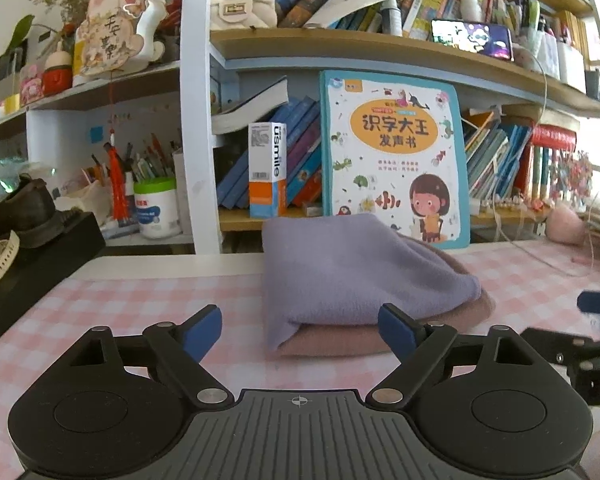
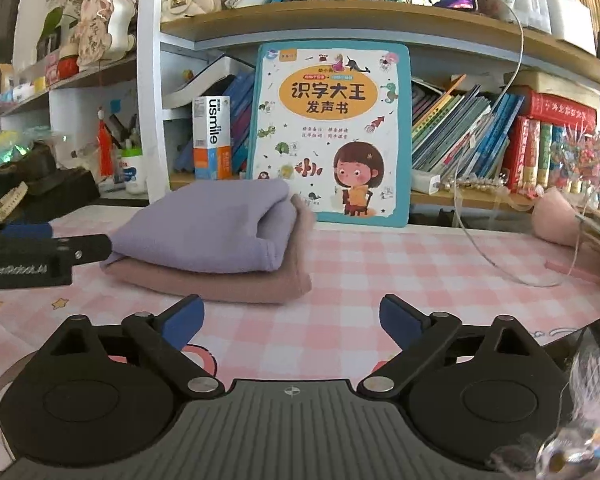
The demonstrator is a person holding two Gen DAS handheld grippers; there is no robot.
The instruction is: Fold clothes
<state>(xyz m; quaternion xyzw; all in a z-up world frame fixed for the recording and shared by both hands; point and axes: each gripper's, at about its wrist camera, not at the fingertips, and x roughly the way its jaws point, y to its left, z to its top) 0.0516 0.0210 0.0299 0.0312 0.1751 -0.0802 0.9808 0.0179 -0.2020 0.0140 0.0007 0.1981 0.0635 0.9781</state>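
A folded lilac cloth (image 1: 352,268) lies on top of a folded dusty-pink cloth (image 1: 340,340) on the pink checked table cover (image 1: 132,304). My left gripper (image 1: 300,332) is open, its blue fingertips either side of the stack's near edge, with nothing held. In the right wrist view the same lilac cloth (image 2: 208,228) and pink cloth (image 2: 236,284) sit ahead and to the left. My right gripper (image 2: 290,322) stands open over bare table cover (image 2: 380,264), to the right of the stack. The left gripper's body (image 2: 40,256) shows at the left edge.
A large children's book (image 1: 396,156) leans against the shelf behind the stack. Shelves hold books, a pen cup (image 1: 156,208) and a white box (image 1: 266,168). A black box with a shoe (image 1: 28,216) stands left. A pink plush (image 2: 556,216) and cable (image 2: 500,256) lie right.
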